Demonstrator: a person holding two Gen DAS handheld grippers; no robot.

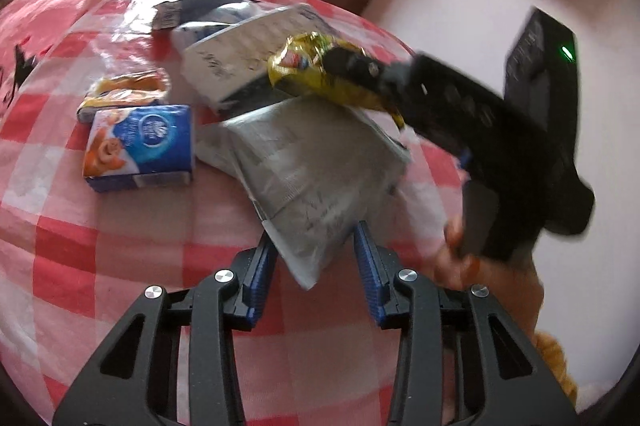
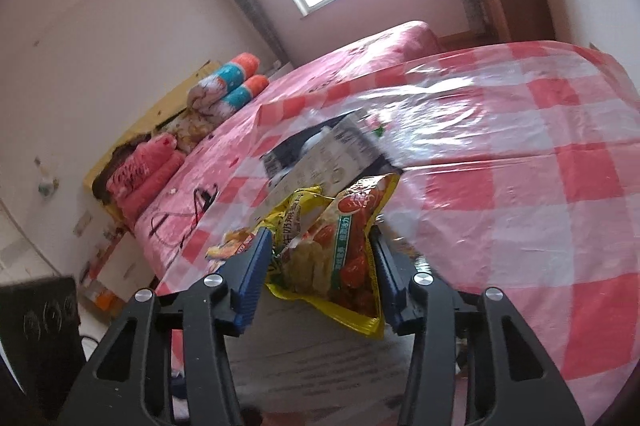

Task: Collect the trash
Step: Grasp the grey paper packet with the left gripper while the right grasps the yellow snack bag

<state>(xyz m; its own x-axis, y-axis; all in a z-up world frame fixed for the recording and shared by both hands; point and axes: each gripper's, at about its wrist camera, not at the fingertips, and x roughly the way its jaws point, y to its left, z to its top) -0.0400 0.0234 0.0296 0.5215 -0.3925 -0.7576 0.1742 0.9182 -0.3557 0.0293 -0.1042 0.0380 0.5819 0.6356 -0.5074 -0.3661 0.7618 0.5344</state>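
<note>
Left tool (image 1: 316, 246) straddles the near corner of a grey mailer bag (image 1: 316, 162) lying on the checked bed cover (image 1: 120, 266); its narrowed jaws flank the corner, though blur leaves contact uncertain. Right tool (image 2: 320, 266) clamps a yellow snack wrapper (image 2: 336, 258), raised clear of the pile, probably for removal. A blue tissue pack (image 1: 140, 146) and a white carton (image 1: 248, 62) await collection nearby.

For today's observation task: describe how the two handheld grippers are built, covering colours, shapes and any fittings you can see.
Both look alike. The left gripper and right gripper have black plastic linkage arms with triangular cut-outs, round silver pivot bolts and ribbed blue finger pads. Seen from the left wrist, the right gripper's body is a black pistol-shaped handle carrying a black box with a green light.
</note>
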